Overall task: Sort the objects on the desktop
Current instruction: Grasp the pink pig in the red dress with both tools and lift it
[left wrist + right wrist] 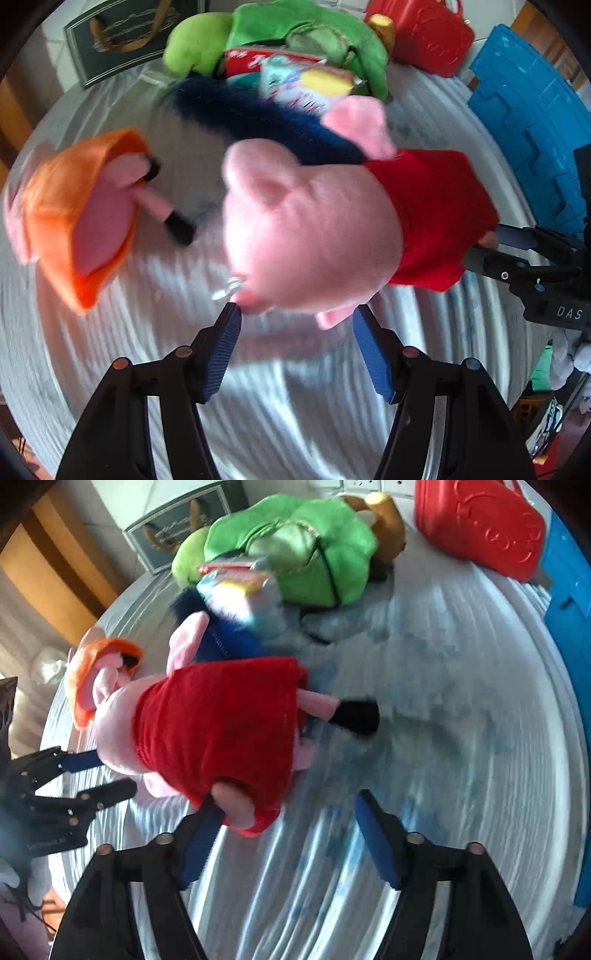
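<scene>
Pig plush [314, 229], pink, red dress, black shoe

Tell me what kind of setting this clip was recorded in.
Probably a home room, perhaps a child's play area: plush toys such as a pink pig in a red dress and a green plush lie on a white table, beside a red toy case.

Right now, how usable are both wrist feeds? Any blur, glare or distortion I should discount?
Left wrist view: motion blur smears the white cloth and softens the pig plush in the red dress; the left gripper stays sharp. Right wrist view: similar streaking, bright glare on the cloth at far right, fisheye bending at the edges; the right gripper is crisp.
</scene>
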The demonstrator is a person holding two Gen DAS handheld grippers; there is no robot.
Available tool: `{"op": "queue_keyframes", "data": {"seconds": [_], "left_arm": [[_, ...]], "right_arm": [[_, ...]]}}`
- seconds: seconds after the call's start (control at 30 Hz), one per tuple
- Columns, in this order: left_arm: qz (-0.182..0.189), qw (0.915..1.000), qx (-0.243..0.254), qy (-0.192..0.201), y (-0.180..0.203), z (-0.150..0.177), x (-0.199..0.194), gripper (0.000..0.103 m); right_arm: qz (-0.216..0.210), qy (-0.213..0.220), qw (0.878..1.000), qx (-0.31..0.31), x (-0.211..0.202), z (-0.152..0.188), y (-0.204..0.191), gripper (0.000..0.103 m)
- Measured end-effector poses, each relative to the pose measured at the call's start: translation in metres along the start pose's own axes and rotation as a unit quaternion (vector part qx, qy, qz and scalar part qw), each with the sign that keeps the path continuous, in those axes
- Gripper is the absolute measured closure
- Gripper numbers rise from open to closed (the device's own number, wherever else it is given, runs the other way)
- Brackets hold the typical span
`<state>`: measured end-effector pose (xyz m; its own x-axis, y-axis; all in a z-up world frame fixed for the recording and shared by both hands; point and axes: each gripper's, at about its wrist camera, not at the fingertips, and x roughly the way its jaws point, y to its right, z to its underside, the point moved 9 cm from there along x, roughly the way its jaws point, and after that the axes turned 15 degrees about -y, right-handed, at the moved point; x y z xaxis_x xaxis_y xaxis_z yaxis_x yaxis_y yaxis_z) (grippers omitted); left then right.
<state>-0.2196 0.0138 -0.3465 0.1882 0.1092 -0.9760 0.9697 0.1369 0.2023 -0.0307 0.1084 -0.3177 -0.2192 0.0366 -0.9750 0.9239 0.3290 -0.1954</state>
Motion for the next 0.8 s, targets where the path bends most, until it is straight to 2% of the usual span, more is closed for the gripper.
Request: {"op": "queue_keyframes", "data": {"seconds": [0.1, 0.17, 0.23, 0.4, 0.43, 0.47, 0.53, 0.63, 0.8], "left_arm": [[-0.009, 0.9998, 0.018, 0.008, 0.007, -0.011, -0.002, 0.041], [-0.03, 0.9991, 0.028, 0.006, 0.007, -0.019, 0.002, 0.041], [-0.033, 0.9989, 0.034, 0.002, 0.008, -0.027, 0.007, 0.041], [-0.044, 0.9976, 0.05, 0.015, 0.013, -0.033, 0.005, 0.041], [-0.042, 0.9974, 0.054, 0.023, 0.015, -0.036, 0.005, 0.041], [-0.041, 0.9971, 0.057, 0.03, 0.015, -0.037, 0.003, 0.041], [-0.048, 0.9962, 0.062, 0.039, 0.015, -0.034, 0.0, 0.044], [-0.049, 0.9962, 0.056, 0.046, 0.012, -0.032, -0.007, 0.053], [-0.043, 0.9943, 0.043, 0.088, 0.029, -0.035, -0.04, 0.053]], "right_arm": [[-0.005, 0.012, 1.0, 0.008, -0.008, -0.006, 0.003, 0.024], [-0.027, 0.013, 1.0, 0.006, -0.009, -0.007, 0.0, 0.009], [-0.045, 0.015, 0.999, 0.004, -0.011, -0.007, -0.007, 0.0], [-0.054, 0.018, 0.998, 0.001, -0.003, -0.022, -0.018, 0.0], [-0.054, 0.022, 0.998, 0.0, -0.001, -0.026, -0.02, 0.01], [-0.055, 0.02, 0.998, -0.004, 0.002, -0.029, -0.023, 0.037], [-0.042, 0.013, 0.999, -0.013, 0.007, -0.034, -0.025, 0.037], [-0.039, 0.031, 0.998, -0.033, -0.01, -0.032, -0.029, 0.042], [-0.046, 0.079, 0.994, -0.062, -0.058, -0.026, -0.027, 0.045]]}}
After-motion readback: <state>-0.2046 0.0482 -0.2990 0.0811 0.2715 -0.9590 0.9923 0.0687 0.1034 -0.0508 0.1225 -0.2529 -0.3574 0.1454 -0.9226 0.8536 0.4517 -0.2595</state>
